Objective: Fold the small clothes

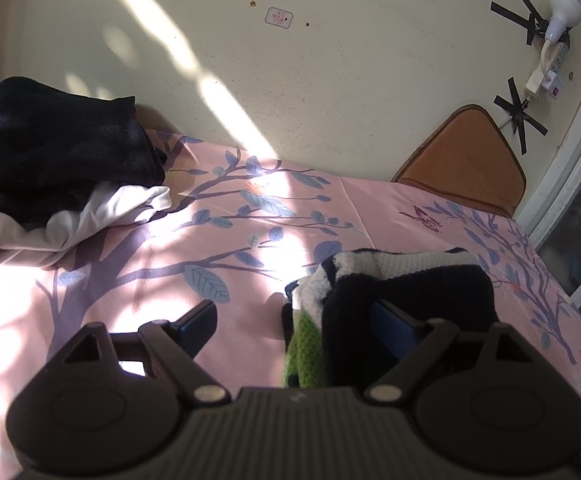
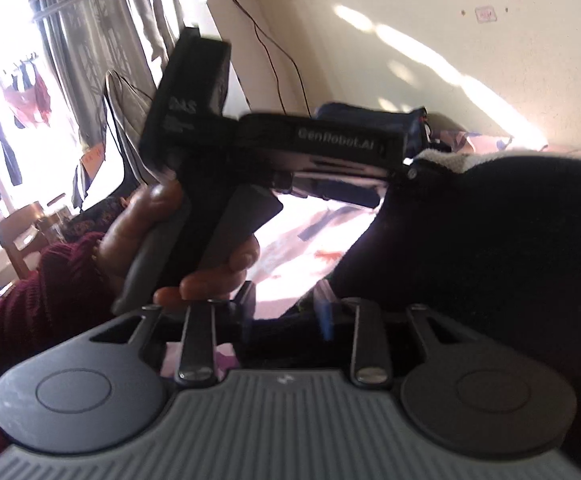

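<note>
The left gripper (image 1: 290,320) has its fingers spread wide, the right finger pushed into a black, white and green knitted garment (image 1: 390,284) bunched on the pink floral bedsheet (image 1: 210,264). The right gripper (image 2: 286,308) holds its fingers fairly narrow, close on the same dark knit (image 2: 490,248); whether they pinch it I cannot tell. Farther left lies a black and white pile of clothes (image 1: 62,160), against the cream wall (image 1: 330,80).

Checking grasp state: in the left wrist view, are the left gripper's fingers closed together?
No. The left gripper is spread wide, with one finger against the knitted garment and pink bedsheet between them.
</note>
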Tool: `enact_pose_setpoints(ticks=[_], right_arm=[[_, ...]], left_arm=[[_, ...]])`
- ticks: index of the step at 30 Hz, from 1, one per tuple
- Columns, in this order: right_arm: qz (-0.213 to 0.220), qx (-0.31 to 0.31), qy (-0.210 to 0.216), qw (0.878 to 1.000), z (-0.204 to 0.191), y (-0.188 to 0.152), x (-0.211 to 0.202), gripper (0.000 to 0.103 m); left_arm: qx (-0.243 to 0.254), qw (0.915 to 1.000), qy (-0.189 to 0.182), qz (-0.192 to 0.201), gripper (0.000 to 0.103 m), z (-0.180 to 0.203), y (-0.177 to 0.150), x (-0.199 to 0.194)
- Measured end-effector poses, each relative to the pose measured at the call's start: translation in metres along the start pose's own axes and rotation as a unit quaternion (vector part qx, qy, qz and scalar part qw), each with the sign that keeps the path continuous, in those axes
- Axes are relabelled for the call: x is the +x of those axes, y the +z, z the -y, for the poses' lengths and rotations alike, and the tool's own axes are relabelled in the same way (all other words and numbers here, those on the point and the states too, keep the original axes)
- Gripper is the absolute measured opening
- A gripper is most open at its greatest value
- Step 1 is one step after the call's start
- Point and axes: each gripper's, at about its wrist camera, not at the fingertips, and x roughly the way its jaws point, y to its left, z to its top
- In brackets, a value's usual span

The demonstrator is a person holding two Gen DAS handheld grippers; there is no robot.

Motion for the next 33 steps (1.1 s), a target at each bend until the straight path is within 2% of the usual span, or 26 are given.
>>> enact_pose_setpoints(ticks=[2, 4, 6, 8, 13, 16, 17, 18, 19, 22, 24, 27, 28, 29, 30, 31, 33], right_arm=[[0.036, 0.005, 0.001, 0.999, 0.002, 0.003, -0.03, 0.045], [0.069, 0.015, -0.016, 0.997, 0.007, 0.006, -0.056, 0.045], [0.093, 0.024, -0.053, 0.994, 0.017, 0.01, -0.072, 0.045], [0.099, 0.041, -0.102, 0.989, 0.033, 0.021, -0.072, 0.045], [0.084, 0.056, -0.159, 0.982, 0.065, 0.047, -0.04, 0.044], [0.027, 0.062, -0.181, 0.981, 0.087, 0.049, -0.01, 0.042], [0.007, 0.051, -0.191, 0.98, 0.093, 0.045, 0.001, 0.042], [0.003, 0.026, -0.202, 0.979, 0.092, 0.041, 0.008, 0.042], [0.003, 0.003, -0.213, 0.977, 0.089, 0.038, 0.011, 0.042], [-0.004, -0.012, -0.231, 0.973, 0.083, 0.037, 0.01, 0.042], [0.002, -0.007, -0.226, 0.974, 0.087, 0.037, 0.007, 0.043], [0.034, 0.026, -0.201, 0.979, 0.086, 0.037, -0.011, 0.051], [0.049, 0.037, -0.19, 0.98, 0.082, 0.037, -0.023, 0.061], [0.067, 0.048, -0.18, 0.98, 0.078, 0.034, -0.036, 0.077], [0.083, 0.061, -0.175, 0.979, 0.075, 0.031, -0.049, 0.085], [0.097, 0.077, -0.176, 0.977, 0.074, 0.028, -0.061, 0.089], [0.1, 0.104, -0.179, 0.973, 0.076, 0.017, -0.079, 0.089]], left_arm=[[-0.007, 0.9999, -0.009, 0.005, 0.093, -0.003, -0.002, -0.01], [-0.013, 0.9998, -0.016, 0.009, 0.095, -0.005, -0.005, -0.018], [-0.018, 0.9995, -0.024, 0.007, 0.095, -0.006, -0.006, -0.022], [-0.027, 0.9992, -0.029, 0.004, 0.095, -0.006, -0.007, -0.02], [-0.048, 0.9987, -0.007, -0.015, 0.094, -0.009, -0.006, 0.005], [-0.055, 0.9976, 0.007, -0.041, 0.094, -0.016, -0.009, 0.03], [-0.053, 0.9976, 0.01, -0.044, 0.098, -0.017, -0.012, 0.036], [-0.049, 0.9979, 0.016, -0.04, 0.103, -0.017, -0.014, 0.039], [-0.042, 0.9983, 0.02, -0.035, 0.103, -0.017, -0.015, 0.04], [-0.046, 0.9981, 0.011, -0.039, 0.103, -0.02, -0.013, 0.04], [-0.045, 0.9981, 0.012, -0.04, 0.103, -0.019, -0.013, 0.038], [-0.032, 0.9989, 0.006, -0.034, 0.102, -0.015, -0.014, 0.022], [-0.025, 0.9992, 0.005, -0.03, 0.102, -0.014, -0.015, 0.016], [-0.016, 0.9995, -0.002, -0.027, 0.102, -0.014, -0.017, 0.008], [-0.01, 0.9996, -0.011, -0.025, 0.103, -0.015, -0.018, 0.002], [-0.007, 0.9995, -0.02, -0.023, 0.103, -0.016, -0.02, -0.004], [-0.011, 0.9988, -0.04, -0.026, 0.103, -0.019, -0.022, -0.012]])
